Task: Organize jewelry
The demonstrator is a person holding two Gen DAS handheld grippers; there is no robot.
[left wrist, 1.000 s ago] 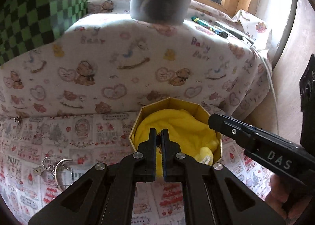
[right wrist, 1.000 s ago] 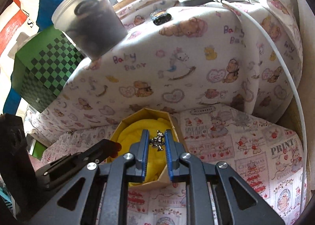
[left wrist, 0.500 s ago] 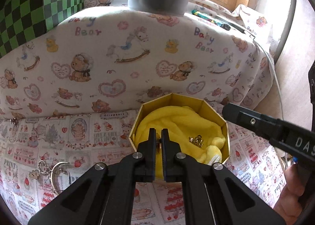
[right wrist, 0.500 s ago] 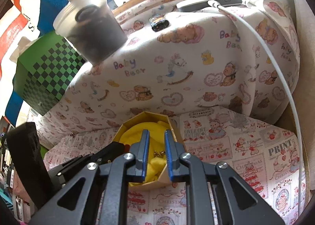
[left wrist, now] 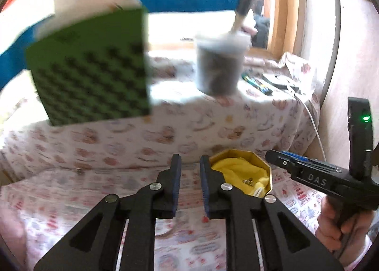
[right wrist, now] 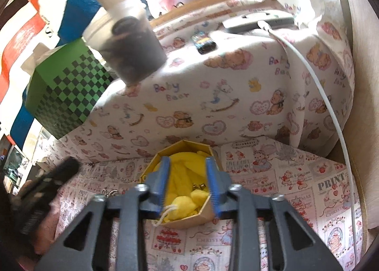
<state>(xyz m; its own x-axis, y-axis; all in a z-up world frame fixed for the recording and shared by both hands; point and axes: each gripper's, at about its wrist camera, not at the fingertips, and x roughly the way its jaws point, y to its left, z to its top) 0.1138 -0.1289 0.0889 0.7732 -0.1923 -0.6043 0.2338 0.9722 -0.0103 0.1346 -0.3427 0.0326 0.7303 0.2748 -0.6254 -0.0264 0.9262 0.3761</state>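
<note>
The small gold earrings [right wrist: 197,186] lie on yellow cloth [right wrist: 182,176] inside the octagonal box [right wrist: 189,220], below the right gripper [right wrist: 187,171], whose jaws are opening, empty. The left gripper [left wrist: 189,176], beside the box, is opening, holding nothing.

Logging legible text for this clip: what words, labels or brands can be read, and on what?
"DAS": side of the right tool.
"Baby Bear": bear-print cover over the raised cushion.
"PRINT": patchwork cloth, right side.
"CHRIS…" and "…MAS": same cloth, cut off.
Small captions in the other panels: too small or blurred.
</note>
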